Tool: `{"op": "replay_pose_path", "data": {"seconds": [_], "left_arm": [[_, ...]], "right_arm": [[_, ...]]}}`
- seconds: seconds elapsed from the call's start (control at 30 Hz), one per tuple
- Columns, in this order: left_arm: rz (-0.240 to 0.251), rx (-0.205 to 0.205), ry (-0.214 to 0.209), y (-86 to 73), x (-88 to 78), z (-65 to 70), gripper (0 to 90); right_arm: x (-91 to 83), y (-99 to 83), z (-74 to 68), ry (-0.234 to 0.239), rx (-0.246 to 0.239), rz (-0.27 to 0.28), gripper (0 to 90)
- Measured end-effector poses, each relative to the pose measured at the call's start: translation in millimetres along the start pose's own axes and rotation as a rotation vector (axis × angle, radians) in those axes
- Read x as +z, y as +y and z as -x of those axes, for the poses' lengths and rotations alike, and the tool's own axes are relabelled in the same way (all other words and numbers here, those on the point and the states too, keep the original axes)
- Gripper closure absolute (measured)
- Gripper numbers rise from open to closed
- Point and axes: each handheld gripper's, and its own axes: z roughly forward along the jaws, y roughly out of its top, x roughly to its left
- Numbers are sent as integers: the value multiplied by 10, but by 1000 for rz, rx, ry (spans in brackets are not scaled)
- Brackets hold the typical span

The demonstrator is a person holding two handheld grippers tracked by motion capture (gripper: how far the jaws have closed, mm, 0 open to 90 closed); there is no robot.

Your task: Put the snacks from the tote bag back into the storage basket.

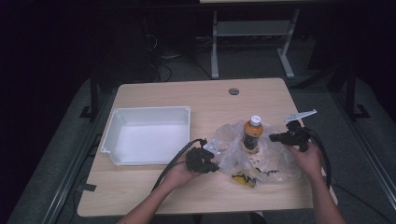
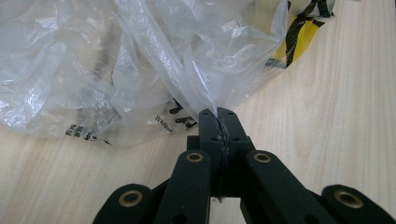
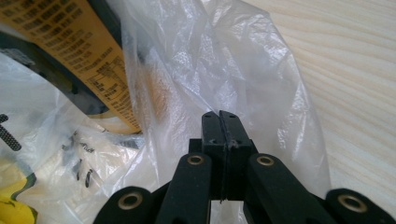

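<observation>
A clear plastic bag (image 1: 273, 164) with black and yellow print lies crumpled on the wooden table (image 1: 154, 186). An orange bottle (image 1: 252, 135) with a white cap stands upright inside it. My left gripper (image 1: 215, 167) is at the bag's left edge. In the left gripper view its jaws (image 2: 218, 115) are shut on a raised fold of the bag's film (image 2: 93, 70). My right gripper (image 1: 272, 137) is at the bag's right side, beside the bottle. In the right gripper view the jaws (image 3: 220, 117) are shut against the film (image 3: 224, 60), with the bottle's orange label (image 3: 70, 51) close behind.
An empty white tray (image 1: 149, 110) sits on the left half of the table, just beyond the left hand. A round grommet (image 1: 233, 91) is set near the far edge. Bare wood (image 3: 355, 70) lies to the right of the bag. Table legs and cables stand on the floor beyond.
</observation>
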Motion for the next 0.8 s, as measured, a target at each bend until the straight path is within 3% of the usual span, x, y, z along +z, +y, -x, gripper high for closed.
{"op": "replay_pose_path", "data": {"seconds": [0.23, 0.37, 0.43, 0.6, 0.8], "left_arm": [[6, -11, -7, -15, 1, 6, 897], [18, -27, -7, -18, -70, -19, 780], [46, -44, -19, -19, -160, -40, 725], [81, -43, -24, 3, -306, -40, 675], [102, -34, -18, 75, -500, -46, 642]], "right_arm": [[5, -3, -2, -2, 1, -2, 894], [-33, 7, -13, 2, -11, 30, 773], [-106, 11, -41, -9, -17, 52, 689], [-228, 4, -81, 4, -20, 89, 620], [-330, 5, -187, 59, -84, 122, 555]]}}
